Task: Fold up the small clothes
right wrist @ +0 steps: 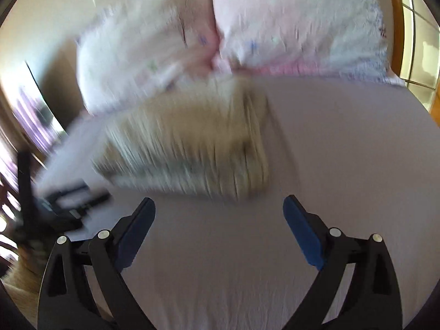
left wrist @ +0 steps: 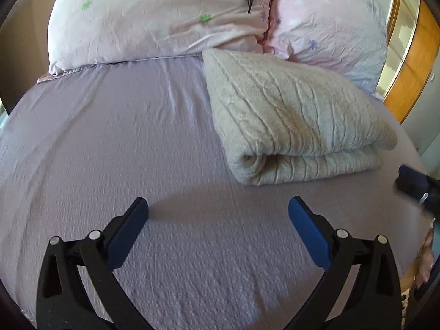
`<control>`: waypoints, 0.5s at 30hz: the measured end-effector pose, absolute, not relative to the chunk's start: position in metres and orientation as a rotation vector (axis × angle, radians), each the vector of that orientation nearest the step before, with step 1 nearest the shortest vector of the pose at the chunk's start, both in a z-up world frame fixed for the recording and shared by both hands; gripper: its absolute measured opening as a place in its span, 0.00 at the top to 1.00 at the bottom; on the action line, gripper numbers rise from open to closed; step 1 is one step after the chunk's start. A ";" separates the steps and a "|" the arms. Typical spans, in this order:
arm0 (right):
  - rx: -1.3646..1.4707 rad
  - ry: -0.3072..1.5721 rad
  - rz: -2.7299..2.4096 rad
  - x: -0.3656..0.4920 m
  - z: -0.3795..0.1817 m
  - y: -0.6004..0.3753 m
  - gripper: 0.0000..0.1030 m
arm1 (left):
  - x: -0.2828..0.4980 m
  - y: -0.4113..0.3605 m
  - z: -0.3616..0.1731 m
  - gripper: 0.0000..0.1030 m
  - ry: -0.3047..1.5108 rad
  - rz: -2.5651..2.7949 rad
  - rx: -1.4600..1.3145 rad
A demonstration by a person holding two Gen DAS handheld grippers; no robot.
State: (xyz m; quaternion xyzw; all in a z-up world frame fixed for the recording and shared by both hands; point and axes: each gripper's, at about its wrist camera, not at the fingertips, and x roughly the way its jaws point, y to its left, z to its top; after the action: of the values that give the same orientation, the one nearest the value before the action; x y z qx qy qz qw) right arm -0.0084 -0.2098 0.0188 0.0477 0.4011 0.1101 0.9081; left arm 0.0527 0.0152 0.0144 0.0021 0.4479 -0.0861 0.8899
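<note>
A beige cable-knit garment (left wrist: 291,115) lies folded in a thick rectangle on the lilac bed sheet (left wrist: 110,143), its rolled fold edge facing me. My left gripper (left wrist: 218,206) is open and empty, a little in front and left of the garment. In the right wrist view, which is blurred by motion, the same folded garment (right wrist: 192,143) lies ahead and slightly left of my right gripper (right wrist: 219,206), which is open and empty above the sheet (right wrist: 343,151). The right gripper also shows as a dark shape at the right edge of the left wrist view (left wrist: 418,187).
Two pink flowered pillows (left wrist: 170,16) (left wrist: 330,22) lean at the head of the bed just behind the garment. A wooden frame with a mirror (left wrist: 407,55) stands at the right. The left gripper's body (right wrist: 68,203) shows at the left of the right wrist view.
</note>
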 end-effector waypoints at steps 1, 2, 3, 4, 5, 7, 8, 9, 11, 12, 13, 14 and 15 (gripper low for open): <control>0.059 0.853 0.198 -0.008 0.012 -0.201 0.06 | 0.052 0.010 0.014 0.02 0.937 -0.165 0.036; 0.034 0.868 0.180 -0.004 0.009 -0.195 0.06 | 0.052 0.007 0.013 0.02 0.944 -0.156 0.060; -0.001 0.867 0.156 -0.004 0.007 -0.189 0.03 | 0.052 0.003 0.012 0.02 0.952 -0.149 0.092; -0.047 0.863 0.114 -0.003 0.006 -0.182 0.01 | 0.052 0.003 0.012 0.02 0.949 -0.150 0.096; -0.062 0.858 0.102 -0.002 0.003 -0.178 0.01 | 0.052 0.004 0.012 0.02 0.950 -0.150 0.085; -0.025 0.866 0.107 0.000 0.002 -0.180 0.01 | 0.052 0.005 0.012 0.02 0.950 -0.149 0.085; -0.015 0.863 0.097 0.002 0.001 -0.180 0.01 | 0.051 0.005 0.012 0.02 0.949 -0.145 0.085; -0.019 0.855 0.092 0.001 0.000 -0.180 0.01 | 0.052 0.005 0.012 0.02 0.949 -0.142 0.085; -0.016 0.827 0.090 -0.004 -0.001 -0.181 0.01 | 0.052 0.005 0.012 0.02 0.948 -0.138 0.084; -0.016 0.828 0.089 -0.005 -0.001 -0.180 0.01 | 0.052 0.005 0.012 0.02 0.948 -0.137 0.084; -0.017 0.826 0.089 -0.007 -0.001 -0.179 0.01 | 0.052 0.006 0.012 0.02 0.948 -0.136 0.084; -0.017 0.826 0.089 -0.006 -0.001 -0.179 0.01 | 0.052 0.005 0.012 0.02 0.949 -0.137 0.085; -0.016 0.824 0.088 -0.008 -0.001 -0.179 0.01 | 0.052 0.005 0.012 0.02 0.949 -0.138 0.086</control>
State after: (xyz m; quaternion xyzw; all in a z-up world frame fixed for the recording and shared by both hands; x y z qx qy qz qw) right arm -0.0076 -0.1792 -0.0007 -0.0080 0.4005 0.0429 0.9153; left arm 0.0519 0.0054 0.0117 0.0411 0.4563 -0.0663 0.8864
